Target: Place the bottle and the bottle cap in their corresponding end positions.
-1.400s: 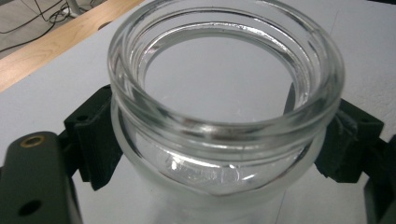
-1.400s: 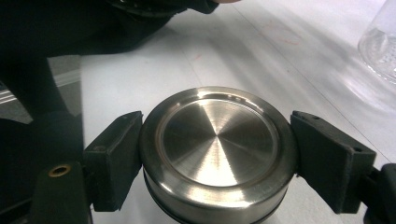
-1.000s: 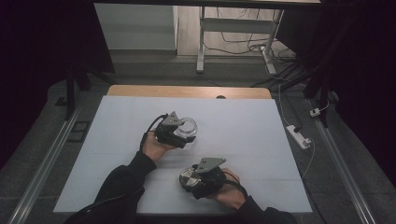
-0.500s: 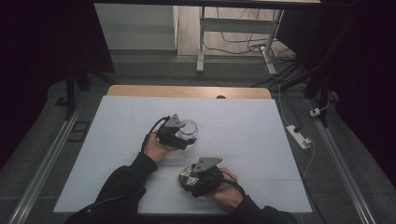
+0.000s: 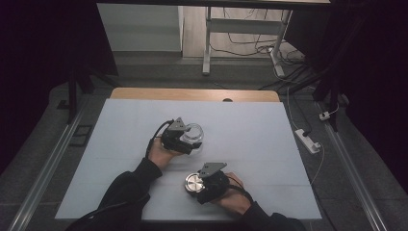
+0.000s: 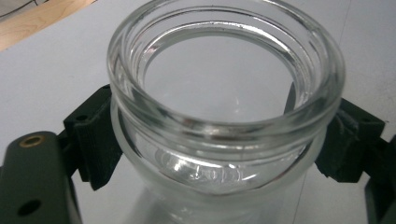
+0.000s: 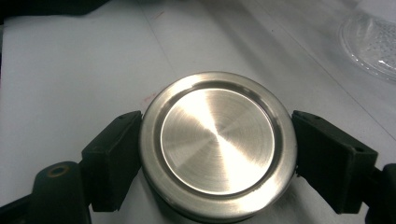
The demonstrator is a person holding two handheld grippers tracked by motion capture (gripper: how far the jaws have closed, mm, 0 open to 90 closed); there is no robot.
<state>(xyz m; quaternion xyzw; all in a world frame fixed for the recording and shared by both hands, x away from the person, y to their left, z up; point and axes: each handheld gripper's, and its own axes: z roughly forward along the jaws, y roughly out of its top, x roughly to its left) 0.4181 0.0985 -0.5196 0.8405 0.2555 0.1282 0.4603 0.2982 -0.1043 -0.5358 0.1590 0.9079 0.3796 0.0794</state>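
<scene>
Both claws were clamped on something: the left gripper pinched a clear, round, open-mouthed glass jar below its rim, mid-table on the pale grey table. Nearer and to its right, the right gripper squeezed a round brushed-steel lid, its pads flush against the edge.

Fig.: your work surface is a table w/ pale cover sheet; bare wood strip along far edge. On it: glass jar near centre, metal lid nearer you.
</scene>
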